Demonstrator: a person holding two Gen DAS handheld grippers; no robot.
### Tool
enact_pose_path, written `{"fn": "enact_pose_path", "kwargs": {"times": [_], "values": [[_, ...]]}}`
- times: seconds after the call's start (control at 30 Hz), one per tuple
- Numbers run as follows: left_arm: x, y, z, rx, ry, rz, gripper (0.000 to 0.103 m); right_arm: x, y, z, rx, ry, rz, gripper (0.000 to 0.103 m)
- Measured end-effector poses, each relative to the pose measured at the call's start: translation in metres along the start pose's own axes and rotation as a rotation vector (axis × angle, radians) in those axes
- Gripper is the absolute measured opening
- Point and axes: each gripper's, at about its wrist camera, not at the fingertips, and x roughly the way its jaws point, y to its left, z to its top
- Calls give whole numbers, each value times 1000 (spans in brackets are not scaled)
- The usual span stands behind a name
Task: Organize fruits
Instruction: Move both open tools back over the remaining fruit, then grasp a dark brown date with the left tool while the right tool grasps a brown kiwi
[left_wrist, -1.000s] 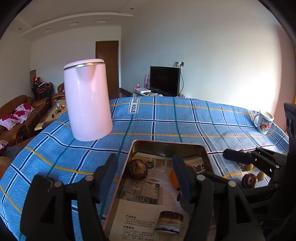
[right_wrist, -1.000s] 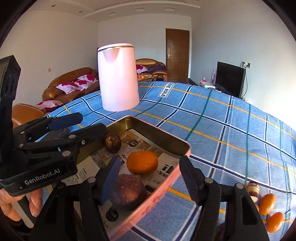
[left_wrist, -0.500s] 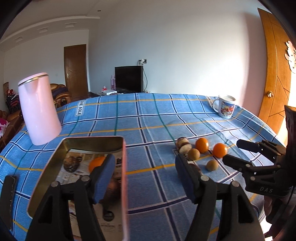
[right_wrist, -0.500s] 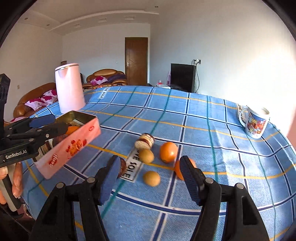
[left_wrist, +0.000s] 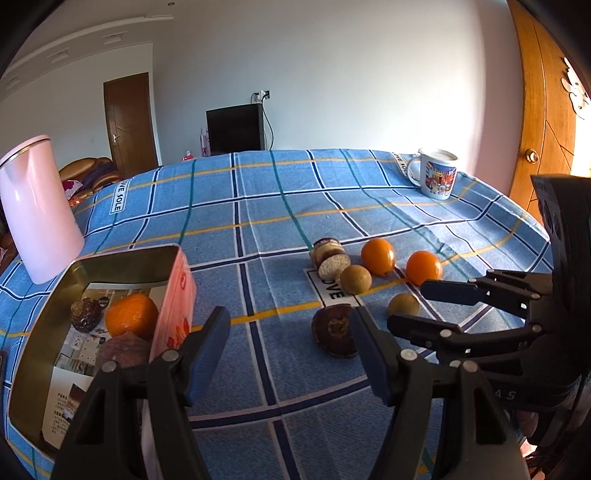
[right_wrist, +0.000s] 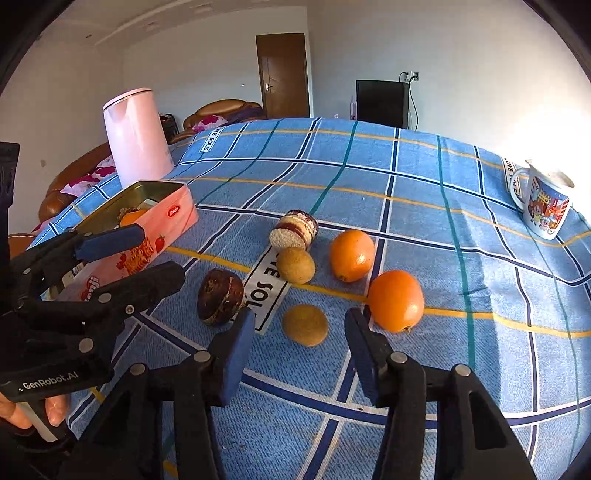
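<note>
Fruits loose on blue plaid tablecloth (left_wrist: 280, 206). Left wrist view: left gripper (left_wrist: 290, 341) gaping, empty, between pink tin (left_wrist: 173, 295) and dark round fruit (left_wrist: 334, 334); tin holds 1 orange (left_wrist: 131, 321) w/ 2 dark fruits. 2 oranges, 2 brown fruits beyond; mug (left_wrist: 437, 173) far right, pink kettle (left_wrist: 38, 206) left. Right wrist view: right gripper (right_wrist: 299, 349) jaws just been closing, not yet pressing; small brown fruit (right_wrist: 304, 325) just ahead of the gap, untouched. Orange (right_wrist: 395, 301) beside right finger.

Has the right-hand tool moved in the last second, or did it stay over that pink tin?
Yes. The right tool swung away from the pink tin toward the loose fruit; a small brown fruit now lies just ahead of its closing, empty jaws.
</note>
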Motion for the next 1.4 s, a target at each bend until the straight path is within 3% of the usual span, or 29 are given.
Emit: {"fn": "enact_pose_path", "kwargs": {"times": [0.1,0.23,0.33,0.7,0.8,1.0,1.07,1.13,1.4], "values": [[3,-1,-1,3,12,-1,70,7,4,-1,-19,43,1,51],[7,-4,1,15,29,-15,70,13,3,-1,-16,81,17,42],[13,-8,2,28,51,-26,70,13,1,-2,-7,76,29,28],[23,-12,6,23,97,-59,70,11,-2,0,-8,80,-6,30],[21,-12,5,24,91,-58,70,11,-4,4,-14,84,-36,39],[22,-9,5,16,94,-64,70,20,-6,7,-15,102,-14,39],[22,-9,5,14,98,-69,70,19,-6,9,-16,101,-2,38],[22,-11,5,24,95,-62,70,18,-7,8,-7,96,25,28],[30,-24,9,74,133,-73,70,4,-25,2,93,25,69,28]]}}
